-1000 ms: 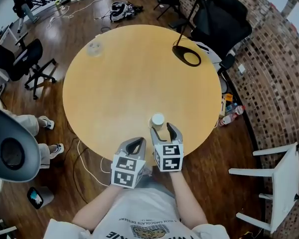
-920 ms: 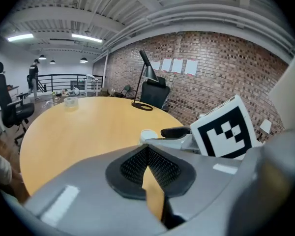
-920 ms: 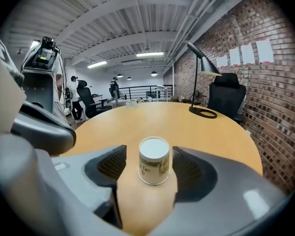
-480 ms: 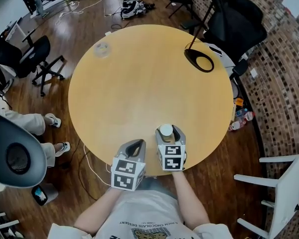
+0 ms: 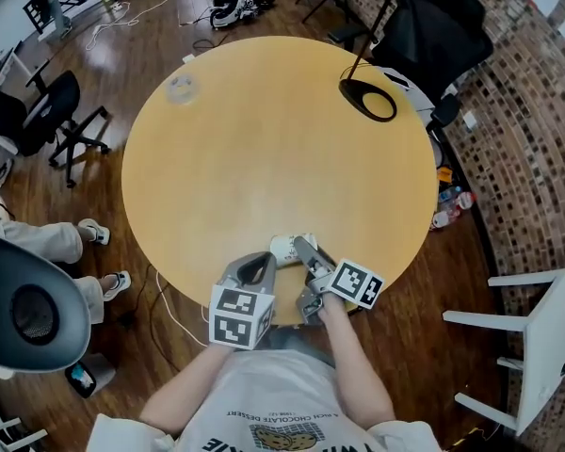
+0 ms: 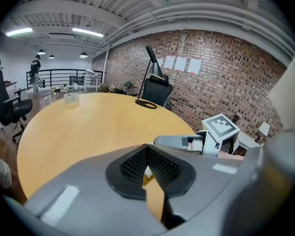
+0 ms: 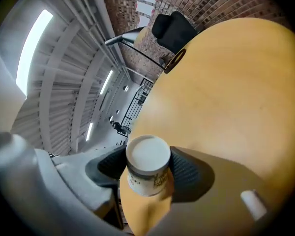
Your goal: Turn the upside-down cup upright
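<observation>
At the head view's lower centre, by the round tabletop's [image 5: 264,139] near edge, the right claw [image 7: 148,172], its jaws having just opened slightly, grips the tilted white paper cup [image 5: 285,248], while the left claw [image 6: 147,150] sits closed and empty.

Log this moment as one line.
right claw: gripping cup, jaws just eased wider | left claw: shut, empty | cup: tipped sideways, not yet upright

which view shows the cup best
The right gripper view: the cup sits close and centred, its white end and printed side clear. The head view shows only a small white shape near the table edge; the left gripper view barely shows it.
</observation>
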### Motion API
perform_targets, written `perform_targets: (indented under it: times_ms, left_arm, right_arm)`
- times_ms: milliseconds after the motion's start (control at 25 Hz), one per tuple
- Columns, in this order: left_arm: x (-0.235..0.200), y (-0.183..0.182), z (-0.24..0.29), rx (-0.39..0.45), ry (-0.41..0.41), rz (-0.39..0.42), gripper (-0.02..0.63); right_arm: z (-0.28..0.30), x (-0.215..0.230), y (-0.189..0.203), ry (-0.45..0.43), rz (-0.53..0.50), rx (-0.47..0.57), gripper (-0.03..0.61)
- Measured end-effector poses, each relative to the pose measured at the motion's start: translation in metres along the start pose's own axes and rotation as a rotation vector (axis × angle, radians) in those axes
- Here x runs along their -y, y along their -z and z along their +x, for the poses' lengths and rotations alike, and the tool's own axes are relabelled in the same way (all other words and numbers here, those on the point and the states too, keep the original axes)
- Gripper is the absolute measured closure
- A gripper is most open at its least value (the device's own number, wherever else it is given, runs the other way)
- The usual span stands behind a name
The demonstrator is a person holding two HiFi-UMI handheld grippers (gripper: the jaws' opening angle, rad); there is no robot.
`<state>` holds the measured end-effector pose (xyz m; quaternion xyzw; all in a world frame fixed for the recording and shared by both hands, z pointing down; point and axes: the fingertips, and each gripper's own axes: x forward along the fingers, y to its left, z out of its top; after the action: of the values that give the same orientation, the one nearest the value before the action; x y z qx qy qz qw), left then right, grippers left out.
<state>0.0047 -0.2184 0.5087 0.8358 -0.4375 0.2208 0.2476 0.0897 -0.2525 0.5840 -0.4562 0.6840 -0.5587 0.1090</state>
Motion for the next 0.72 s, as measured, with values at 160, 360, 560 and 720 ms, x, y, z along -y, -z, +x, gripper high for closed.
perform_targets:
  times_ms: [160, 360, 560, 720]
  left_arm:
    - [0.001, -0.001, 0.001, 0.008, 0.009, 0.009, 0.611]
    - [0.008, -0.002, 0.002, 0.013, 0.022, 0.010, 0.611]
    - [0.008, -0.004, -0.003, 0.016, 0.026, 0.006, 0.612]
    - [0.008, -0.001, -0.003, 0.014, 0.025, 0.005, 0.611]
  right_arm:
    - [-0.003, 0.003, -0.003, 0.012, 0.002, 0.009, 0.305]
    - [-0.012, 0.012, -0.009, 0.039, -0.008, 0.018, 0.304]
    - [-0.022, 0.020, -0.020, 0.113, -0.046, 0.066, 0.302]
    - [-0.024, 0.034, -0.022, 0.232, -0.215, 0.035, 0.302]
